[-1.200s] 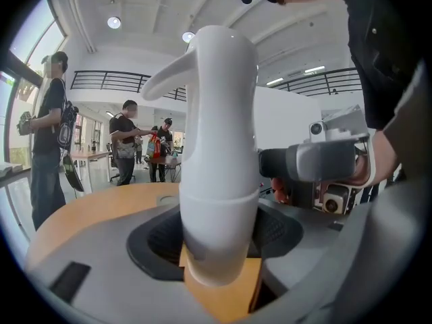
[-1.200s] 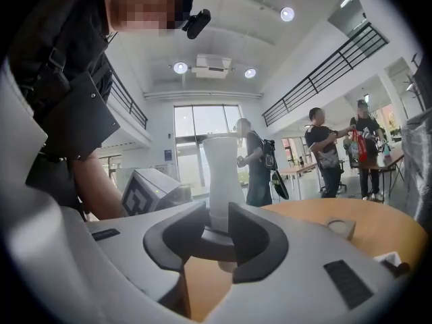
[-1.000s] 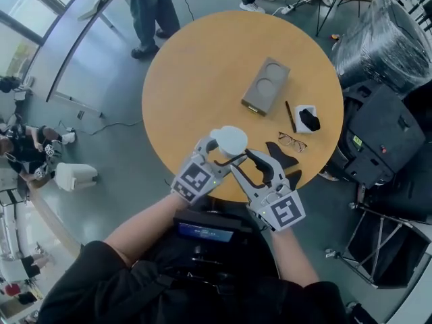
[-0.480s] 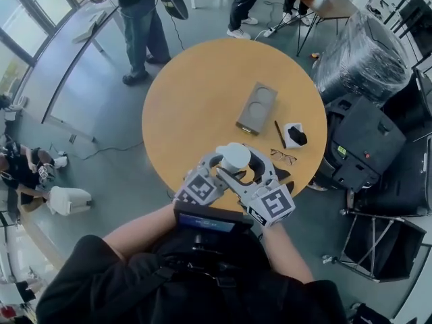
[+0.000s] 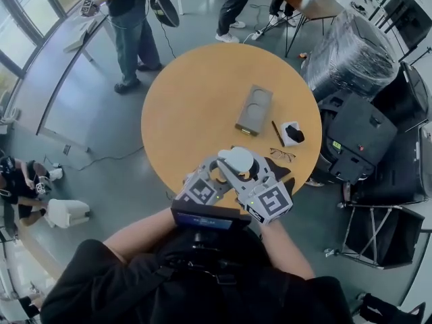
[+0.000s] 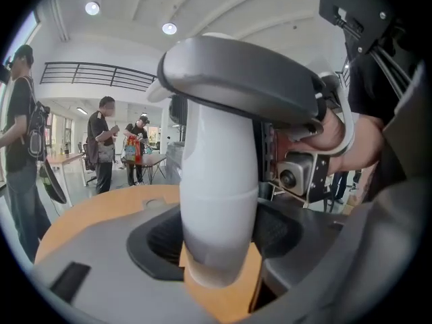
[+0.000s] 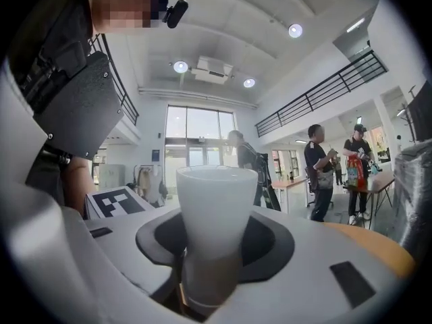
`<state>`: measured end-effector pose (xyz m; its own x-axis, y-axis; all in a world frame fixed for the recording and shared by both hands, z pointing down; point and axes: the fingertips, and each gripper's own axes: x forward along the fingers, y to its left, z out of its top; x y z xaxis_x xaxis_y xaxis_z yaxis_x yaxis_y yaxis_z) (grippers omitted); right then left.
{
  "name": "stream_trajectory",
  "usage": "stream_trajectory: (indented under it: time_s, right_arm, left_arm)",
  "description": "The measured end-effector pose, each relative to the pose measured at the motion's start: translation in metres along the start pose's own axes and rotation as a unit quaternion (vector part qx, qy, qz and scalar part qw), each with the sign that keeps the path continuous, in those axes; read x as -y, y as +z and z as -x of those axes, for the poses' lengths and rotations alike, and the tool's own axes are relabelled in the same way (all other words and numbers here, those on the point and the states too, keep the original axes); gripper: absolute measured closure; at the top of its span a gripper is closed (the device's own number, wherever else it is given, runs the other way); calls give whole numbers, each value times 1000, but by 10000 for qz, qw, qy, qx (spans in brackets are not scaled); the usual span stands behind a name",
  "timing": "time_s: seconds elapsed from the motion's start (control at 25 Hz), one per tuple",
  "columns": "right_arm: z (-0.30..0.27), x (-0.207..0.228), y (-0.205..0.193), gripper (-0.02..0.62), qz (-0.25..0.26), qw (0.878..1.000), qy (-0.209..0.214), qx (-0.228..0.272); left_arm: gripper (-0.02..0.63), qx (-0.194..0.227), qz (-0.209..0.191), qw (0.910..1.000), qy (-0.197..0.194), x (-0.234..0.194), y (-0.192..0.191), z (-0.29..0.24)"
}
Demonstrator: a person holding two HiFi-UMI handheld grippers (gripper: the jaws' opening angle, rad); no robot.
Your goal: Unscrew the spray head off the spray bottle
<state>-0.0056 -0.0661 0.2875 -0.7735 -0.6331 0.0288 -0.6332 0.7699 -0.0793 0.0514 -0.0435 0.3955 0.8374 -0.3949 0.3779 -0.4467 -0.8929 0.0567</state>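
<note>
The white spray bottle [image 5: 236, 159] is held over the 6 o'clock edge of the round table [image 5: 196, 106]. It is clamped by the left gripper [image 5: 219, 172], with a pad pressed against each side of its body. The right gripper [image 5: 246, 175] is set on the same bottle from the 4 o'clock side; its jaws have just been closing, and the bottle is gripped between them. A grey tray [image 5: 254, 110] is seen near the table's centre, and glasses [image 5: 282, 155] at 4 o'clock.
</note>
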Motion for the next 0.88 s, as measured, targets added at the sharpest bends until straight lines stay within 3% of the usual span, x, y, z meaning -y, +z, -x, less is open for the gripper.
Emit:
stream_trajectory:
  time_s: [0.32,0.64,0.72,0.88]
  right_arm:
    - [7,-28,8,408,45,9988,454,148]
    - [11,-41,21,408,-38,9925,1189,299]
    - [14,-46,25,408,-72,9881,1507,314]
    - [23,-66,31,420,-267,9697,2424,144]
  left_arm:
    - [302,413,-368,9958,-725,18,2,23]
    - [304,532,-557,9868,-1422,28,11,37]
    - [304,594,-568,9807,-1777,33,12,40]
    - [305,587,-479,9562,-2827,56,14,54]
